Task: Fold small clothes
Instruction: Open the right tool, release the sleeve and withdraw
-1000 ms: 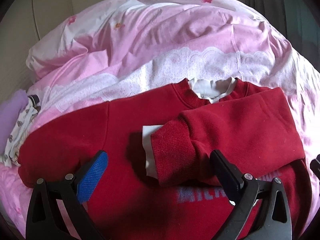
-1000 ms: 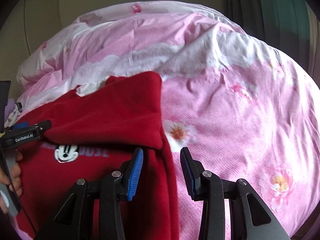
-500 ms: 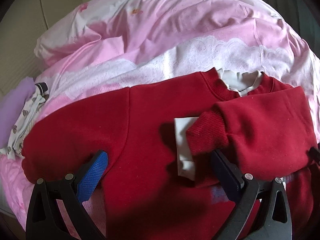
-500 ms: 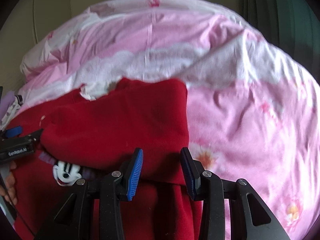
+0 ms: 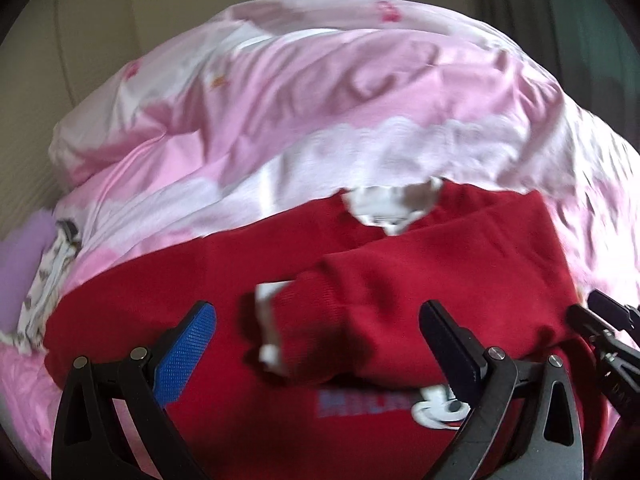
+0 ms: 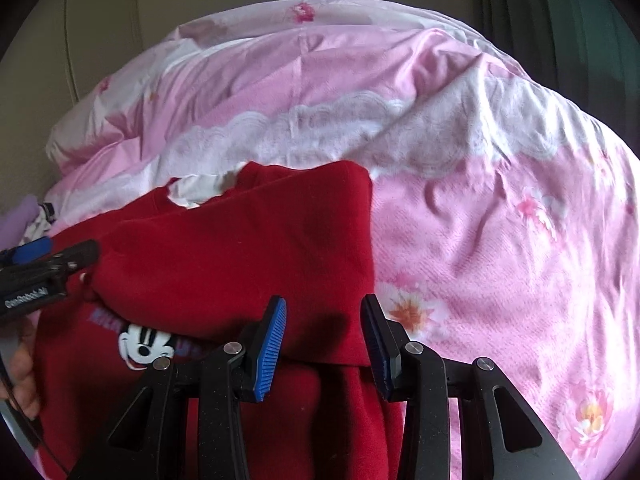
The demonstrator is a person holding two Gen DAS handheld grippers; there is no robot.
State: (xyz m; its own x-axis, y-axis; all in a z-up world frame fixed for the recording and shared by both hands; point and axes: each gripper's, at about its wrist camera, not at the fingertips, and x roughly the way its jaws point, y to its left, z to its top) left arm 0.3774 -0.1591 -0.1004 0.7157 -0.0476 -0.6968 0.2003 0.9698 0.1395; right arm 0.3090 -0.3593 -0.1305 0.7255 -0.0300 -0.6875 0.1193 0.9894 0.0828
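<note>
Sweater (image 5: 224, 280): red, small, lying front-up on the quilt. One sleeve (image 5: 420, 292) is folded across the chest, its ribbed cuff near the middle, with a white inner cuff (image 5: 268, 320) showing at its end. A white collar (image 5: 384, 204) shows at the neck opening. A cartoon mouse print (image 5: 440, 404) with blurred lettering beside it sits low on the front, partly under the folded sleeve.

Quilt (image 6: 500, 240): pink with white lace-pattern bands and flower prints, rumpled, covering the whole surface under and beyond the sweater.

Left gripper (image 5: 316, 344): jaws wide apart, over the sweater's chest; the cuff end of the folded sleeve lies between them in the view. The pads press on nothing. The left-wrist view is motion-blurred.

Right gripper (image 6: 324, 336): jaws partly apart, at the sweater's folded side edge. The red fabric lies in the gap between the blue pads (image 6: 272, 336); no pad is seen pressing on it.

Hand (image 6: 22, 372): a person's fingers at the left edge of the right-wrist view, below the left gripper's body.

Other clothes (image 5: 44, 288): a white patterned piece and a lilac piece at the quilt's far left, just beside the sweater's unfolded sleeve.
</note>
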